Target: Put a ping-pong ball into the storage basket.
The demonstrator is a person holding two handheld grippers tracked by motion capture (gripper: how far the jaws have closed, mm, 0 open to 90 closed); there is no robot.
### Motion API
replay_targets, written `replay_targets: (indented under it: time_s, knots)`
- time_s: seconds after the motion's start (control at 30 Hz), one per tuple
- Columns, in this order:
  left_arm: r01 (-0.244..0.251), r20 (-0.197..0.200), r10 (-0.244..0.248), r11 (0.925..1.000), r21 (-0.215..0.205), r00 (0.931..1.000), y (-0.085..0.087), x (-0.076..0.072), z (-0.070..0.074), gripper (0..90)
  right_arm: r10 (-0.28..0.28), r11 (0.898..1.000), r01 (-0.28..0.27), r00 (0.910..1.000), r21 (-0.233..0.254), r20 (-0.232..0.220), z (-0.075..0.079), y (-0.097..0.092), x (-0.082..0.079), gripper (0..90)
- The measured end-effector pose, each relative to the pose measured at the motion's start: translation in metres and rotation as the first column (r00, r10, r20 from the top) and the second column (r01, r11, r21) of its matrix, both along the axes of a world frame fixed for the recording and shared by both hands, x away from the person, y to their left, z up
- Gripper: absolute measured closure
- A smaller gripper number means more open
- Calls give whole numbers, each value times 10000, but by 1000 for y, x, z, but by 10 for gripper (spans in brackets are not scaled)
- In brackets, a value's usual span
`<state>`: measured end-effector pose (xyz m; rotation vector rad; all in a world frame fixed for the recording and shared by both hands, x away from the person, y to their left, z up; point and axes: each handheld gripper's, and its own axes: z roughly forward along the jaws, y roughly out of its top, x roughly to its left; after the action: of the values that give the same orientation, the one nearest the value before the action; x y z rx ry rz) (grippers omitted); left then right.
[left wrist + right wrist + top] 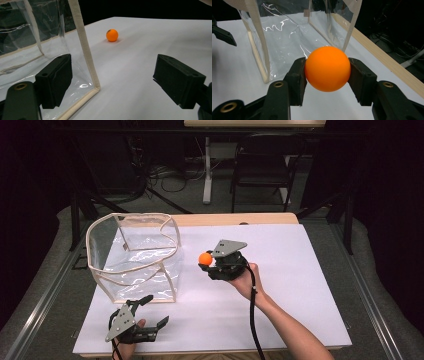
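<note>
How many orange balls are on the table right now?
1. The orange ball is clamped between the jaws of the right gripper, just right of the clear bag. The bag looks empty through its clear walls, though creases and glare could hide something.

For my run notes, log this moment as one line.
right gripper: shut on small orange ball | left gripper: open, beside clear plastic bag with beige trim | ball outside bag

Both forearms are bare, no sleeves. Each black claw, left claw [150,312] at lower left and right claw [206,262] at centre, carries a grey three-cornered plate and a black cable; brass-ringed screw holes mark the arms.
</note>
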<state>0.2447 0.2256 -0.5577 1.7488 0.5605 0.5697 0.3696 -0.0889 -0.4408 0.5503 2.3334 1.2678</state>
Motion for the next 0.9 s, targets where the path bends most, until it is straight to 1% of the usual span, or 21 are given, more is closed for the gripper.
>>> replay_targets:
  time_s: [0.2,0.27,0.4,0.57,0.73,0.8,0.9]
  knots:
    - [21,17,-21,10000,41,10000,0,0,0,155,9,10000,-9,10000,-49,-3,4,2,3,509]
    - [26,11,-26,10000,35,10000,0,0,0,155,16,10000,-16,10000,16,-46,5,3,4,509]
    - [9,-11,-9,10000,6,10000,0,1,0,155,27,10000,-27,10000,11,4,9,5,6,509]
    - [46,9,-46,10000,76,10000,-1,0,0,155,-5,9999,5,10000,115,45,13,5,9,509]
    - [73,58,-73,9999,103,10000,-1,0,1,155,-11,10000,11,10000,22,17,16,7,13,509]
    - [48,52,-48,10000,52,10000,-1,0,1,155,-39,10000,39,10000,47,-27,17,7,14,509]
    - [30,23,-30,10000,67,10000,-1,1,0,155,-6,10000,6,10000,39,31,20,8,15,509]
